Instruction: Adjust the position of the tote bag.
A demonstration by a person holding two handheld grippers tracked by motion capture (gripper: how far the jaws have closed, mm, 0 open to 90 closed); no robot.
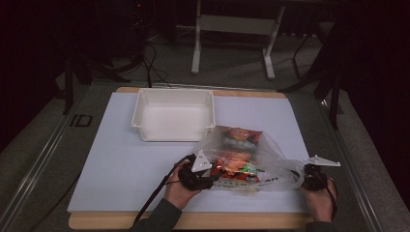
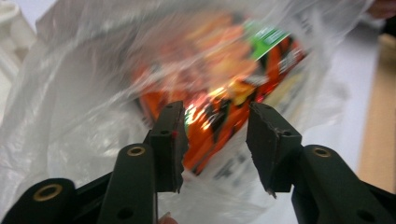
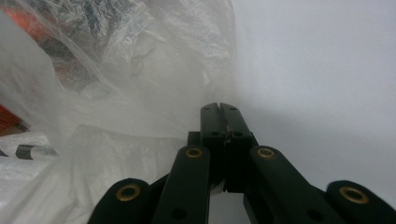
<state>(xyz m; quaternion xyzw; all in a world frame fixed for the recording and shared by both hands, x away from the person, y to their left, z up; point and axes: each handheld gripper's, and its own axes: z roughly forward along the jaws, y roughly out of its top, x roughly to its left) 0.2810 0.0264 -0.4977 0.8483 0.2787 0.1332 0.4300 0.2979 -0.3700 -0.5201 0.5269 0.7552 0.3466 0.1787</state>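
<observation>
A clear plastic bag [image 1: 275, 152] lies on the white mat, with several orange snack packets [image 1: 237, 162] inside. My left gripper [image 1: 213, 180] is at the bag's left end. In the left gripper view its jaws [image 2: 215, 135] stand apart with an orange packet [image 2: 219, 93] blurred between them, seen through the film [image 2: 70, 116]; I see no firm pinch. My right gripper [image 1: 297, 178] is at the bag's right end, where the film stretches toward it. In the right gripper view that gripper [image 3: 219, 112] is shut, with the bag's crumpled plastic [image 3: 121, 93] running to its left side.
An empty white bin [image 1: 145, 104] stands behind the bag at the mat's far middle. The white mat [image 1: 121, 164] covers a wooden board, whose edge [image 1: 193, 221] runs just in front of the hands. Dark cables trail from the left gripper.
</observation>
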